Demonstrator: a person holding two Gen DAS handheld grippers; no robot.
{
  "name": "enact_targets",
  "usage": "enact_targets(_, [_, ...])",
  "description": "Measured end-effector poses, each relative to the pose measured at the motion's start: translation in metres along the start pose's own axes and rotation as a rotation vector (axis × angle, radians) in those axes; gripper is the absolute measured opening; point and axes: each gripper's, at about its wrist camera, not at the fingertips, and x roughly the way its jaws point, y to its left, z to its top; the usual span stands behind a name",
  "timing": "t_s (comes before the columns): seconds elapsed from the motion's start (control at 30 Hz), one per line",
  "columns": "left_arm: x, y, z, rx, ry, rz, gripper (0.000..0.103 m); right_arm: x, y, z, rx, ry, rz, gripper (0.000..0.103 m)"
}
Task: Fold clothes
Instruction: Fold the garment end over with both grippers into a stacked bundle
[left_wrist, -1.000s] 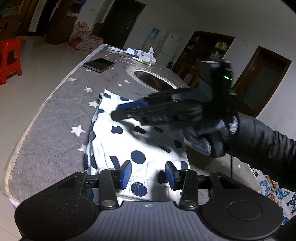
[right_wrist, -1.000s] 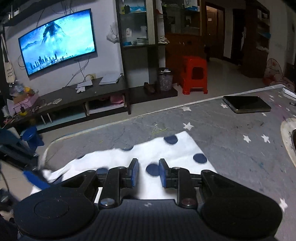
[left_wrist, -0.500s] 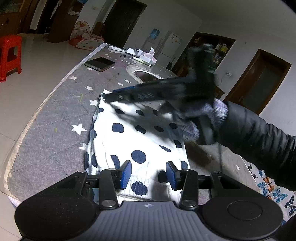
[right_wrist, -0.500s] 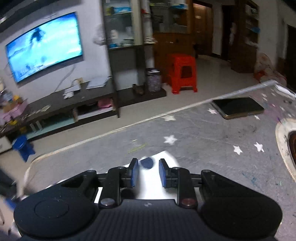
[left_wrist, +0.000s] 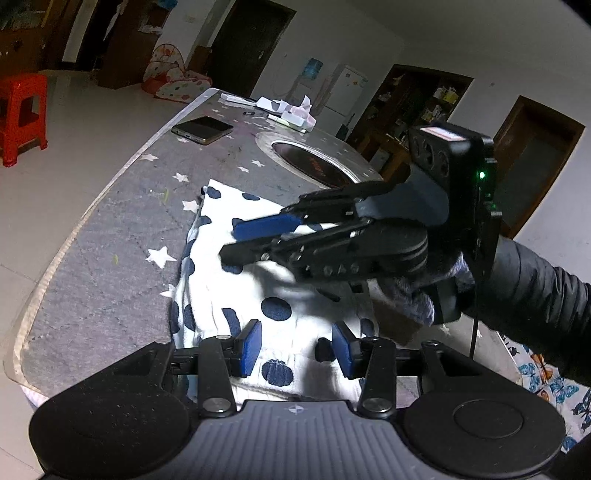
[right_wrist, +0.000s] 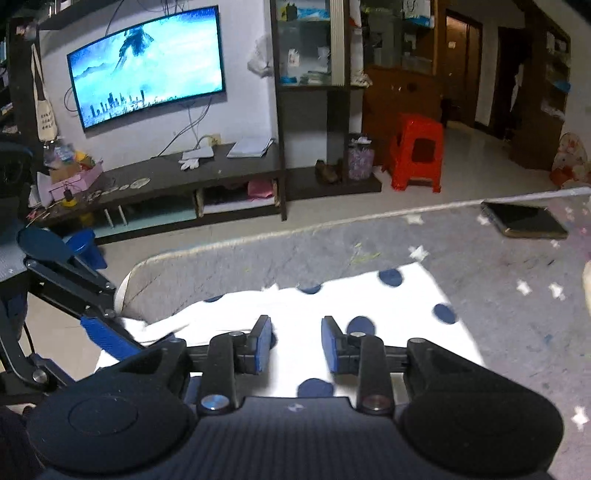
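A: Where is the polka-dot garment (left_wrist: 236, 280) now?
B: It lies flat on the grey star-print desk (left_wrist: 110, 258) in a narrow, layered rectangle, long axis toward 12 o'clock in the left wrist view, with stacked edges showing along its 9 o'clock side.

A: What changed just now?
B: Half a second ago the right gripper (left_wrist: 236, 240) was raised over the far end; now it has come back down over the middle of the cloth, close to or touching it. The cloth itself looks much the same.

A: And the grippers' state?
B: The right one's jaws stand a little apart, holding nothing. The left gripper (left_wrist: 297, 347) is spread wide at the 6 o'clock end, empty too.

A: Meaning for folding?
B: Probably smoothing or pressing a fold; whether another fold follows, I can't tell. The phone (left_wrist: 202, 129) at 11 o'clock sits well clear.
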Motion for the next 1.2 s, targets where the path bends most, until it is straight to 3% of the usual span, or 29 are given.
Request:
enact_targets(0.23, [-0.023,-0.005,-0.001,0.033,-0.015,0.006,0.047,-0.013,-0.042,-0.007,0.106,-0.004,-0.091,0.030])
enact_targets(0.5, [-0.054,0.000,-0.012,0.076,0.033,0.010,0.047,-0.019,-0.092,-0.020,0.239,0.013,-0.162,0.031])
enact_targets(0.7, [-0.044,0.000,-0.026,0.079,0.101,-0.002,0.047,-0.013,-0.120,-0.033,0.360,0.036,-0.116,0.035])
enact_targets(0.8, [-0.036,0.004,-0.026,0.069,0.106,0.009,0.047,-0.016,-0.121,-0.036,0.373,0.046,-0.119,0.025])
enact_targets(0.83, [-0.034,0.006,-0.026,0.065,0.107,0.014,0.047,-0.017,-0.120,-0.036,0.373,0.052,-0.128,0.019])
enact_targets(0.93, [-0.025,0.012,-0.024,0.055,0.109,0.032,0.047,-0.026,-0.119,-0.041,0.376,0.062,-0.164,0.014])
enact_targets(1.2, [0.012,0.019,0.000,0.085,0.095,0.036,0.046,-0.072,-0.118,-0.078,0.447,0.072,-0.328,0.013])
